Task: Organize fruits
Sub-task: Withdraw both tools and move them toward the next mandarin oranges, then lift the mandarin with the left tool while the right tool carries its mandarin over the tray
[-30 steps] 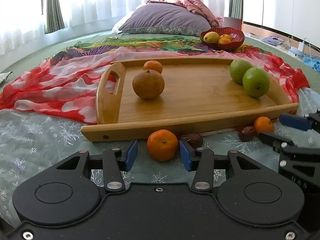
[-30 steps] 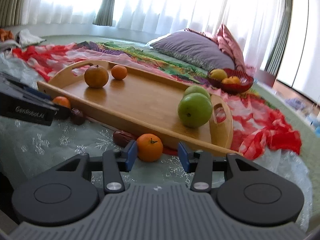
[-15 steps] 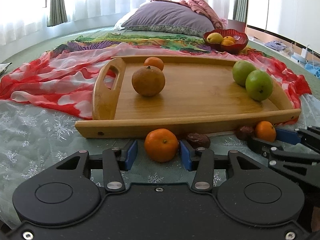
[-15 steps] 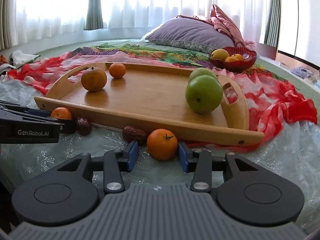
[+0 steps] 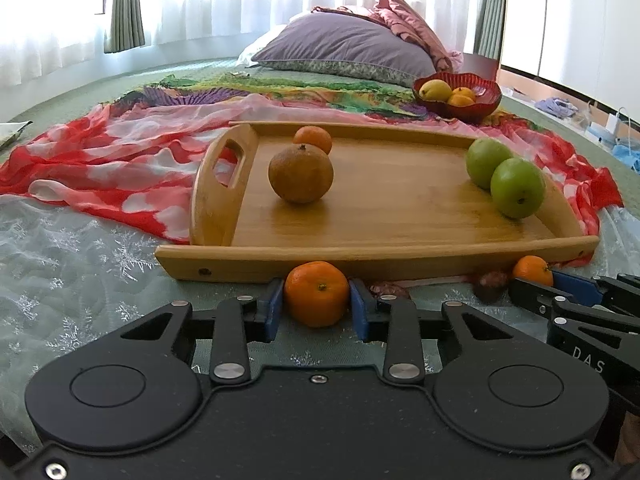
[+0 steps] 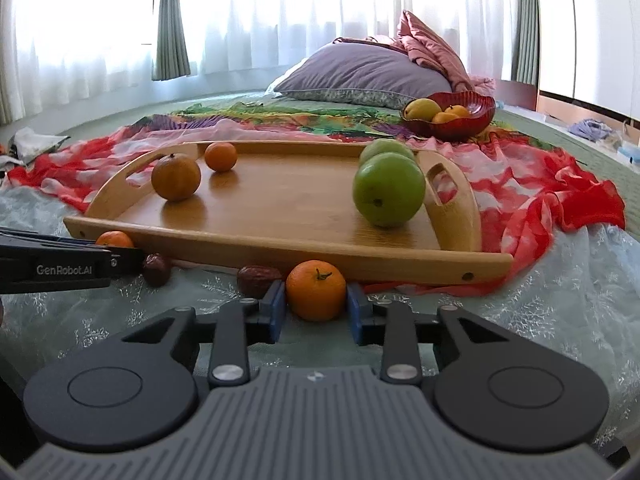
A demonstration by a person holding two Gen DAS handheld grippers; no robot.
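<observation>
A tangerine [image 5: 316, 294] on the bed [image 5: 80, 264] is clamped by the left tool [image 5: 316, 312], just before the tray [image 5: 380, 254]. A second tangerine [image 6: 316, 290] is pinched by the right tool [image 6: 316, 310], with a date [image 6: 256, 280] touching its left pad [image 6: 276, 310]. Another date [image 6: 156, 268] lies between the tools. On the tray, two oranges [image 5: 301, 174] and two green apples [image 5: 517, 187] are seen, well apart.

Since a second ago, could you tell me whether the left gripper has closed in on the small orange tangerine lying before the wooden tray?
Yes: the left gripper advanced toward the wooden tray, its blue fingers now flanking the tangerine.
</observation>
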